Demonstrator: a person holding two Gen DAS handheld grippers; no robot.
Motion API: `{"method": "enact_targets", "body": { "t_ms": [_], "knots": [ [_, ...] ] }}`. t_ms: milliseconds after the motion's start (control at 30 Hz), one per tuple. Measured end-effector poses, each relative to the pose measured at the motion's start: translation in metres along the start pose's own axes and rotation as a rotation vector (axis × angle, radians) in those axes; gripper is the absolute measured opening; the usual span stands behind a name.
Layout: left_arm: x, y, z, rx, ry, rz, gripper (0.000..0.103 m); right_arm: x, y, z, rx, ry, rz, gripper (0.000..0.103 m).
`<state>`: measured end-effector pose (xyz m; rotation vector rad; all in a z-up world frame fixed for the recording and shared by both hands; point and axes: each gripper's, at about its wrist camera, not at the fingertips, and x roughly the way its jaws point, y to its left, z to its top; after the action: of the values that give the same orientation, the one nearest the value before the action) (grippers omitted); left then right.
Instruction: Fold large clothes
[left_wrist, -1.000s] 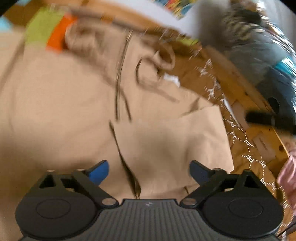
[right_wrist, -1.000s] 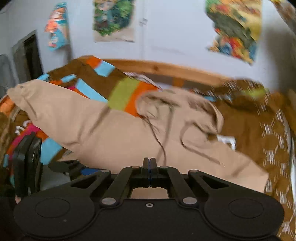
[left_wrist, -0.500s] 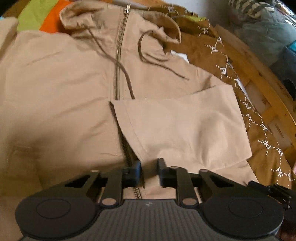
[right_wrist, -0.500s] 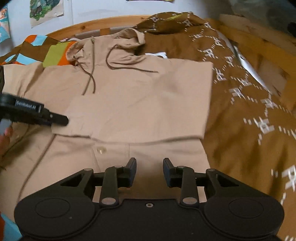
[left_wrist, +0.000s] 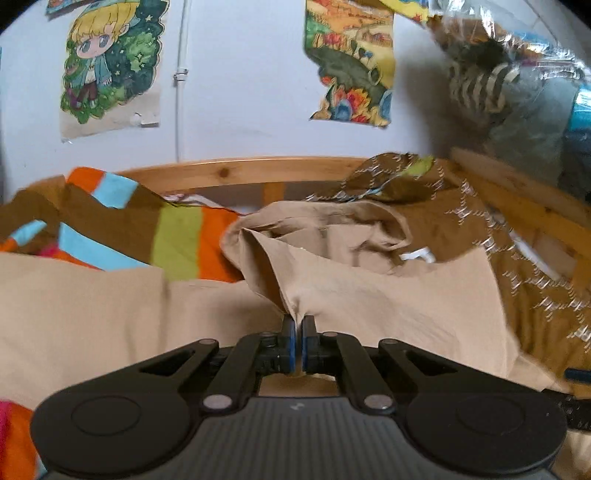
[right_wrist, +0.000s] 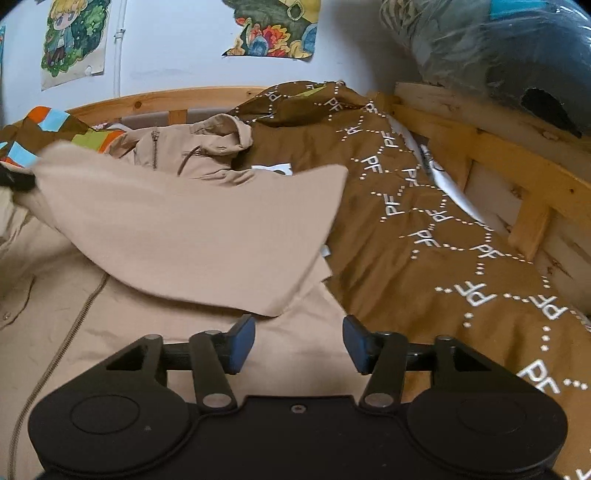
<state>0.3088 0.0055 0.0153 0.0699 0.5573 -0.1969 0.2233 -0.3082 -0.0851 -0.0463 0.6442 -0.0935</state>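
Posters (left_wrist: 110, 66) hang on the white wall behind a wooden bed frame (right_wrist: 491, 155). On its brown bedspread (right_wrist: 424, 236) lies your tan zip hoodie (right_wrist: 192, 347), sleeve (right_wrist: 192, 229) raised across the chest. Your left gripper (left_wrist: 298, 345) has its jaws clamped together on a pinch of that sleeve's fabric. Your right gripper (right_wrist: 299, 345), jaws apart and just opening, hovers over the hoodie's hem with nothing pressed between them. Beyond lies a striped blanket (left_wrist: 177, 240).
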Motion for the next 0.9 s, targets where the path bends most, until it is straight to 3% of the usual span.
{"method": "enact_targets", "body": {
  "t_ms": [100,233,433,533,667,733,833,867,900],
  "knots": [
    [0.012,0.012,-0.015,0.065,0.051,0.074,0.002,0.014,0.01,-0.001,0.008,0.003,0.011,0.063],
    [0.035,0.039,-0.043,-0.12,0.132,0.104,0.002,0.044,0.027,-0.001,-0.02,0.033,-0.012,0.066],
    [0.049,0.047,-0.059,-0.138,0.209,0.127,0.002,0.085,0.051,0.006,-0.267,0.038,-0.097,0.068],
    [0.058,0.05,-0.067,-0.136,0.252,0.144,0.003,0.082,0.042,0.024,-0.212,0.012,-0.049,0.069],
    [0.067,0.051,-0.079,-0.138,0.299,0.147,0.005,0.074,0.013,0.055,-0.019,-0.04,0.039,0.079],
    [0.07,0.05,-0.082,-0.134,0.309,0.151,0.005,0.086,0.002,0.067,0.059,-0.036,0.022,0.079],
    [0.07,0.049,-0.083,-0.136,0.316,0.143,0.005,0.129,-0.009,0.076,0.119,0.061,0.017,0.067],
    [0.069,0.048,-0.083,-0.15,0.32,0.123,0.005,0.144,-0.013,0.077,0.153,0.097,0.011,0.052],
    [0.067,0.047,-0.083,-0.178,0.327,0.093,0.005,0.155,-0.018,0.076,0.189,0.127,0.018,0.023]
  ]
}}
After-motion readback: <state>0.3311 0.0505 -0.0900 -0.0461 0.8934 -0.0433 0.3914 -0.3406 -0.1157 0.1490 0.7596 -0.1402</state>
